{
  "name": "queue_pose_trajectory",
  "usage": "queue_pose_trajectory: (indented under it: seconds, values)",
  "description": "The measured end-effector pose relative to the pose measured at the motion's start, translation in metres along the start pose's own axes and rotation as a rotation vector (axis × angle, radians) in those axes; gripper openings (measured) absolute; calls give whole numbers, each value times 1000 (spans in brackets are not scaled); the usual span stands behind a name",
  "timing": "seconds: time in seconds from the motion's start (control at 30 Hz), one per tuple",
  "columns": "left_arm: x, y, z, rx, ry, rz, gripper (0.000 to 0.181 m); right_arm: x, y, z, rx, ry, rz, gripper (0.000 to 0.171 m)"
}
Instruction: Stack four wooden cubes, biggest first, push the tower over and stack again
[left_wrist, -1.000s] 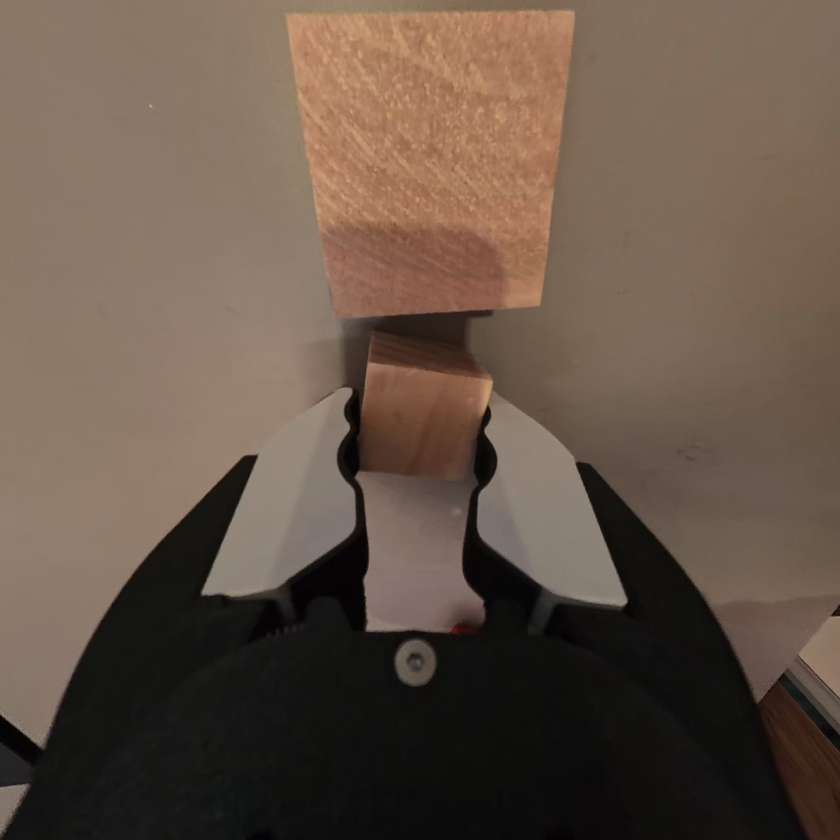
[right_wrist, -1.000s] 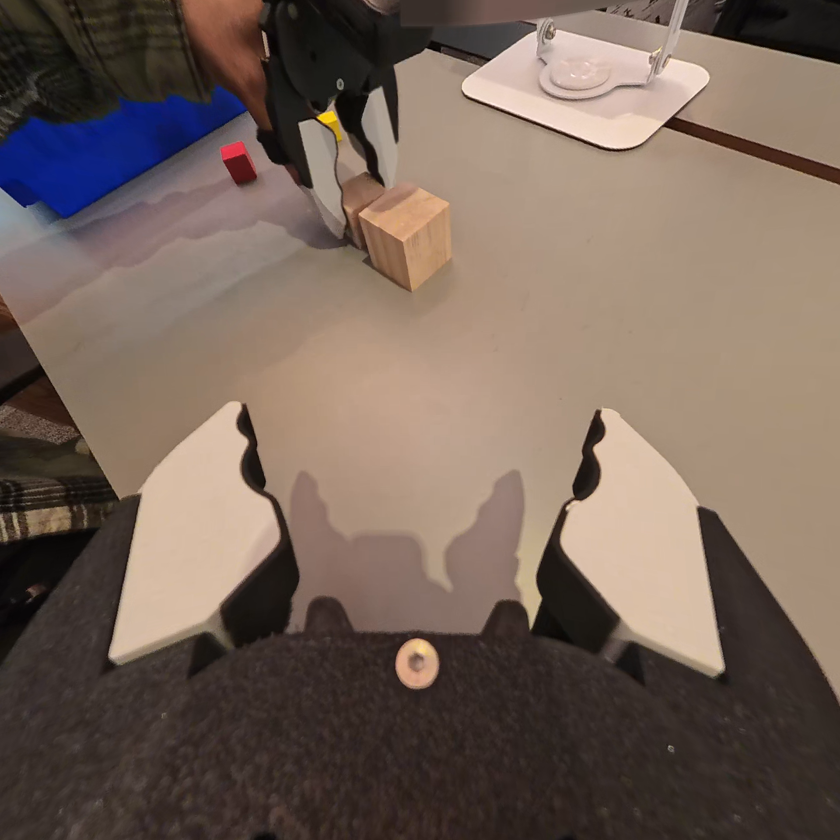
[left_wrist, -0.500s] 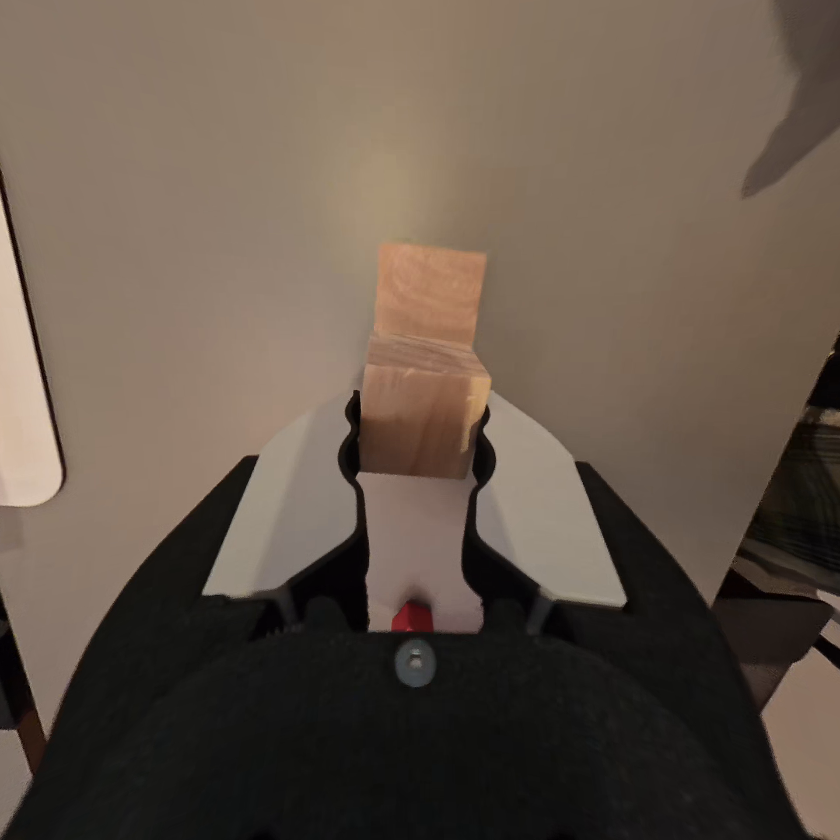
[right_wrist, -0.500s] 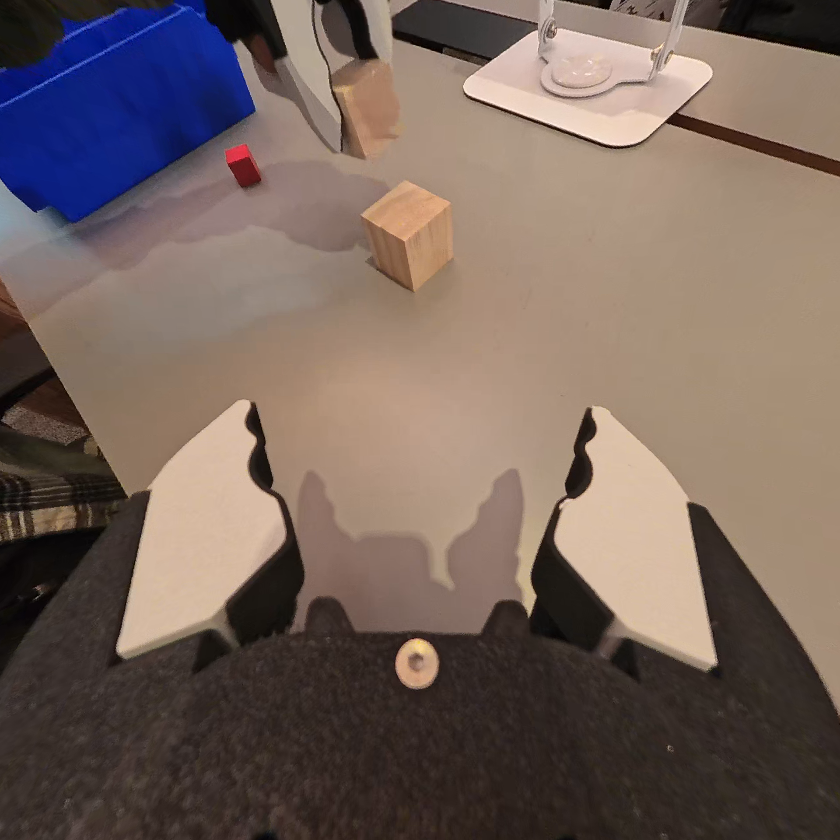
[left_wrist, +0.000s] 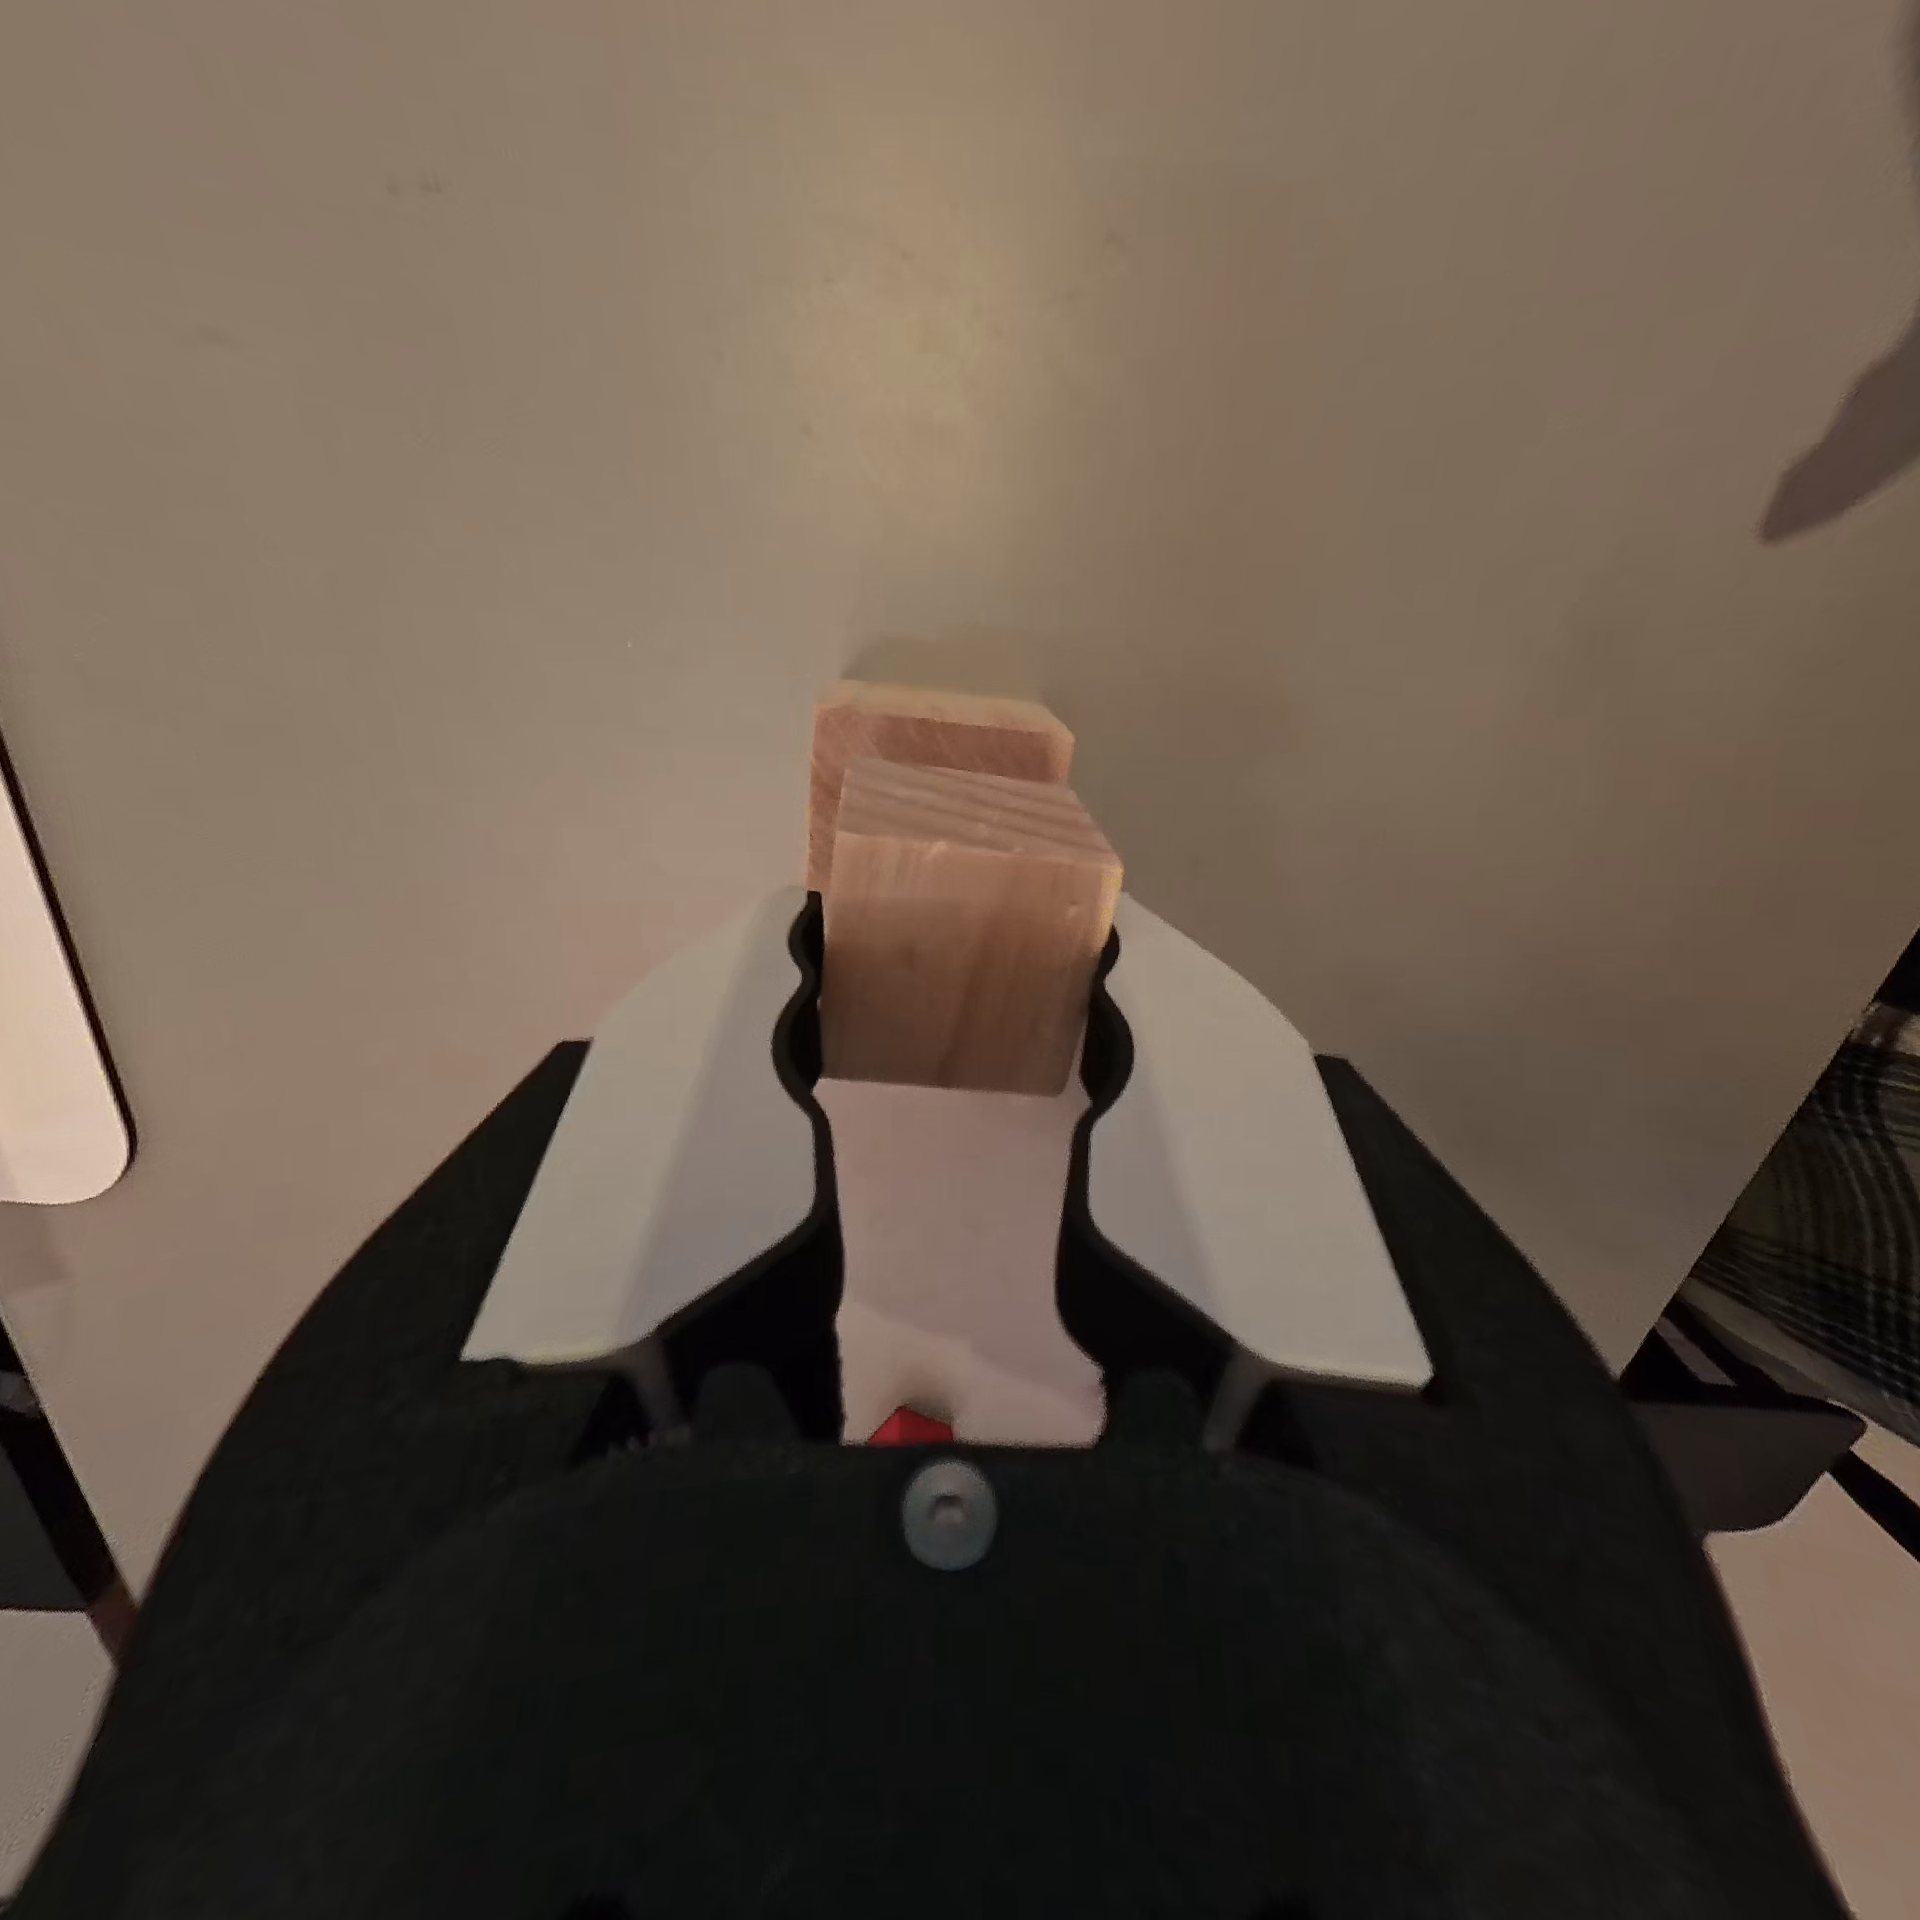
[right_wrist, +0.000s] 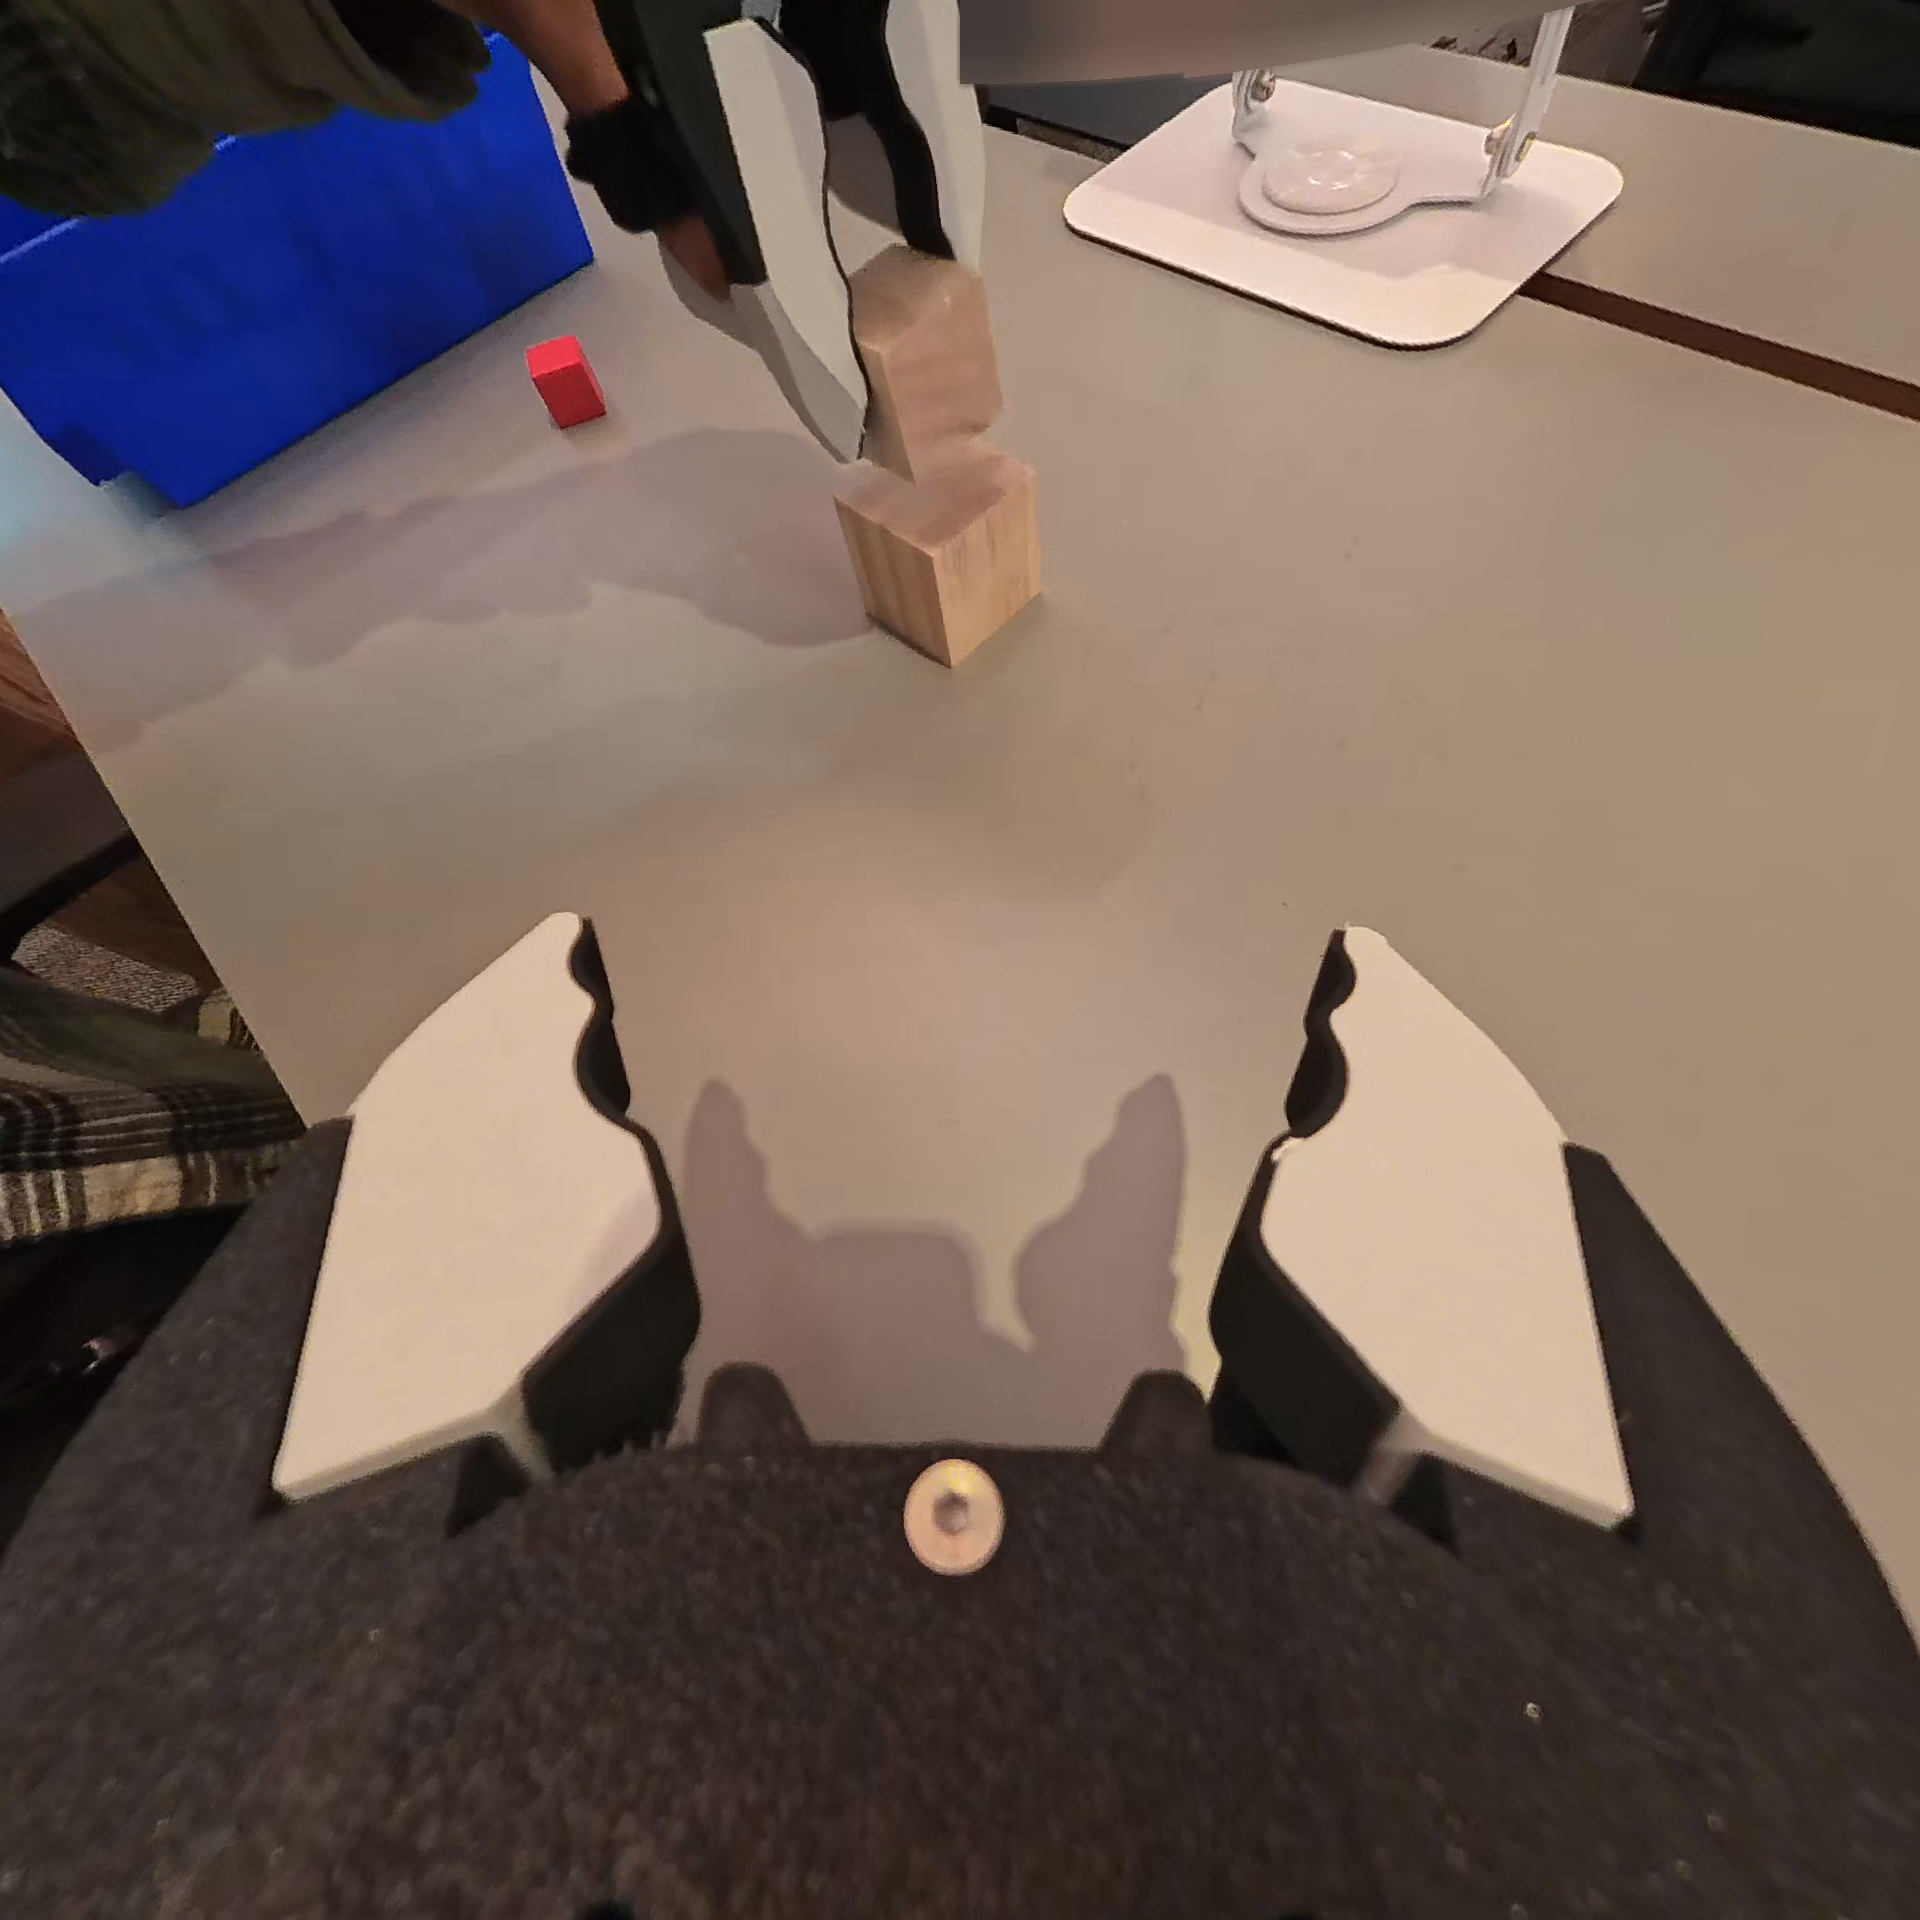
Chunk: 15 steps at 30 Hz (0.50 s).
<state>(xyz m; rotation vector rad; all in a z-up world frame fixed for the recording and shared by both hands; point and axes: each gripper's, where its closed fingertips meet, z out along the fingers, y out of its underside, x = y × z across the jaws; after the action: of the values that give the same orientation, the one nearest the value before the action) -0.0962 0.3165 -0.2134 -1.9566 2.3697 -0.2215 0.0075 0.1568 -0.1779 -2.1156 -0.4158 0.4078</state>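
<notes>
Left gripper (left_wrist: 961, 966): jaws clamped on the smaller wooden cube (left_wrist: 961, 966), gripping two opposite side faces near the fingertips. In the right wrist view this same cube (right_wrist: 928, 358) hangs tilted directly above the larger wooden cube (right_wrist: 940, 561), its lower corner at or just above that cube's top face; contact cannot be confirmed. The larger cube stands on the desk (right_wrist: 1351, 727), upright, a vertical edge turned toward the right camera.

Right gripper (right_wrist: 961, 1049): jaws wide apart, holding nothing, low over bare desk and well apart from the stack.

Other items: a small red cube (right_wrist: 565, 381) lies on the desk near a blue bin (right_wrist: 291, 260); a white stand base (right_wrist: 1340, 208) sits at the far side. Only two plain wooden cubes are visible; a fourth piece cannot be located.

Handling assessment: the cubes appear rigid, light, with flat smooth faces and fairly sharp edges. They should not deform under grip, but smooth wood may slip or twist if held by corners. Best hold is square on two parallel side faces, above the bottom edge so the underside stays clear. The held cube sits rotated and tilted against the base; it likely needs levelling before release, or it may seat on an edge and topple
</notes>
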Motion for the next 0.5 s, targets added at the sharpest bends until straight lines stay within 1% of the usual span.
queue_pose_trajectory:
  seconds: [0.17,0.5]
  values:
    - [-1,3,8,-15,3,-46,47,1,1,1,0,-7,8,123]
    - [-3,5,13,-34,4,-38,47,0,0,-1,0,-7,5,123]
